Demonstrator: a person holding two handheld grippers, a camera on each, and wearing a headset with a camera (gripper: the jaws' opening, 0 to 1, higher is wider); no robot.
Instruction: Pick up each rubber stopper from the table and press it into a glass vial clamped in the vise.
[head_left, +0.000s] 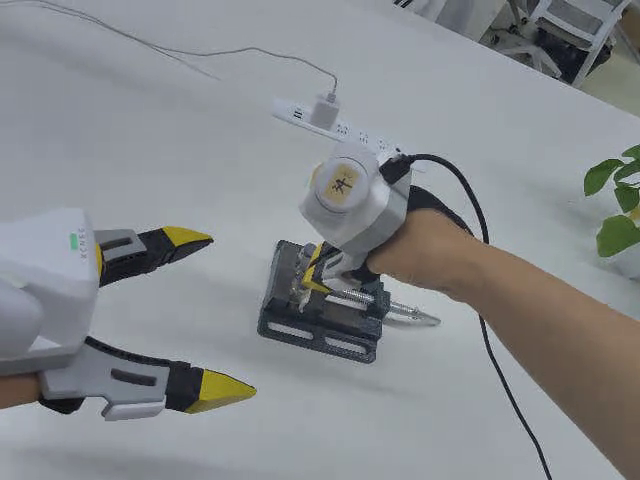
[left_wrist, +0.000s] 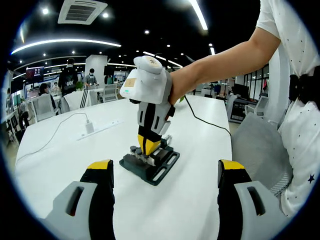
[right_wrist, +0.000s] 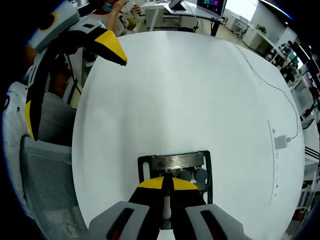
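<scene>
Right gripper (right_wrist: 165, 184) was pinched shut, tips down at the vials (right_wrist: 194, 175) clamped in the vise (head_left: 320, 338) on the worktop (head_left: 150, 150) (stopper in the tips: couldn't tell), left gripper (head_left: 228, 313) wide open, empty, well aside; risk was an off-axis push cocking the stopper or cracking glass.

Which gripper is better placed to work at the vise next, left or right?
Right. The right gripper is tip-down over the vise, jaws together; the left gripper hangs open, off to the side.
</scene>
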